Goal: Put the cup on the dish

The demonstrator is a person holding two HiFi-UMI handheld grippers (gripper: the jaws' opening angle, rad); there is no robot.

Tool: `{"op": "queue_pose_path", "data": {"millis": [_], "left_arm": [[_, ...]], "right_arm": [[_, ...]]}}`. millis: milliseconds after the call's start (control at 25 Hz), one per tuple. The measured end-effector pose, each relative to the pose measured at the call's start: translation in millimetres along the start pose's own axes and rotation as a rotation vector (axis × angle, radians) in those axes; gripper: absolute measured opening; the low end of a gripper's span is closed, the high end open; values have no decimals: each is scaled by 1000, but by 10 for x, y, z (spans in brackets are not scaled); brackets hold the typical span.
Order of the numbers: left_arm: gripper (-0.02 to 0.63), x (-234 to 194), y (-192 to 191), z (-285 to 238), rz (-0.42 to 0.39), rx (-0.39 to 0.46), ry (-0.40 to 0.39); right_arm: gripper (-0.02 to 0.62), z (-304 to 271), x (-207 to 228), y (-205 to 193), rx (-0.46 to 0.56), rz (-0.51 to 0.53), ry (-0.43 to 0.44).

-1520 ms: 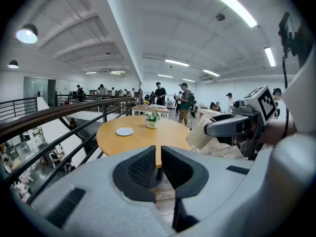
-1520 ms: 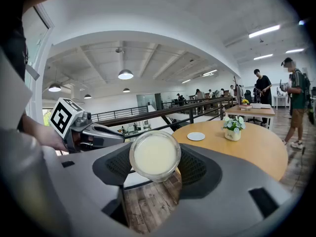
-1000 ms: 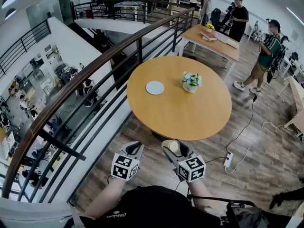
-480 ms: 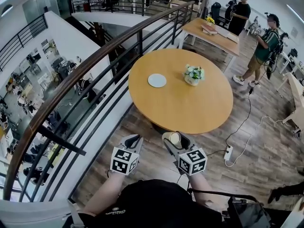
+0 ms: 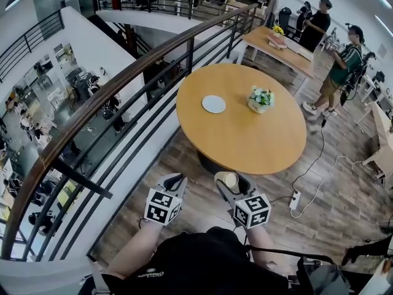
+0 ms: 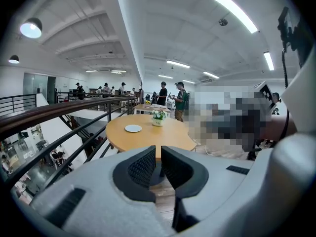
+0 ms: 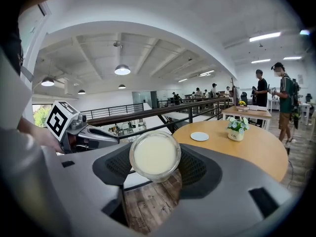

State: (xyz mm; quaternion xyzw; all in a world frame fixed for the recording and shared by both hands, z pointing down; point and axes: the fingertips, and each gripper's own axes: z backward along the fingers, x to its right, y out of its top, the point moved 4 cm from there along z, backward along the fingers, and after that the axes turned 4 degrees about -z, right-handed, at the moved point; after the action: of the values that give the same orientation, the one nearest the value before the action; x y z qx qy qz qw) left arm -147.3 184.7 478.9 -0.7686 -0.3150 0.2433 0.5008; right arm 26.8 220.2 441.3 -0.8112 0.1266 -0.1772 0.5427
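Cream-coloured inside and clear at the rim, the cup point(image 7: 155, 155) sits pinched between the right gripper's point(image 5: 232, 182) jaws. The pads stand wide and press on its sides, mouth facing back at the camera. It is off the table and over the wooden floor point(image 5: 202, 204).

The left gripper point(image 6: 158, 164) carries nothing: its jaws are drawn together, only a thin slit between the dark pads.

Ahead of both sets of jaws lies the round wooden table point(image 5: 245, 140). A strip of bare floor separates the fingertips from its near edge. The dish point(image 5: 214, 104), white and empty, waits on the far side of the tabletop. It is ahead and slightly right of the cup in the right gripper view, and ahead and a touch left of the closed jaws in the left gripper view. Open wood surrounds it.

The flower pot point(image 5: 261, 99) stands to the dish's right, clearly apart from it. Off to the left of the left jaws, the dark railing point(image 5: 123, 85) runs along the drop, close by the table's left edge. To the right of the right jaws, a power strip point(image 5: 295, 201) and its cable lie on the floor.
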Motion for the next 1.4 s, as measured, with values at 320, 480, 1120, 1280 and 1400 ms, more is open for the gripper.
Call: {"op": "queue_pose_path", "data": {"millis": [320,480,1120,1280,1400], "left_arm": [[35,-54,-156,-155,6,6,-28],[35,-198,-64,-184,-1,-1,-33],[35,-696,526,-996,-24,-8,-1],[35,-773,788,-1476,-10,-11,3],[35,-816,1036,-1879,-18,3,16]], "right_arm": [[265,-103,59,-150,-2,-4,-29],[265,-250,66,-50,-3,-8,-30],[265,-993,768,521,30,-13,13],[265,-1190,1196,737,30,-7,31],[265,-1343,1555,889,32,11,51]]}}
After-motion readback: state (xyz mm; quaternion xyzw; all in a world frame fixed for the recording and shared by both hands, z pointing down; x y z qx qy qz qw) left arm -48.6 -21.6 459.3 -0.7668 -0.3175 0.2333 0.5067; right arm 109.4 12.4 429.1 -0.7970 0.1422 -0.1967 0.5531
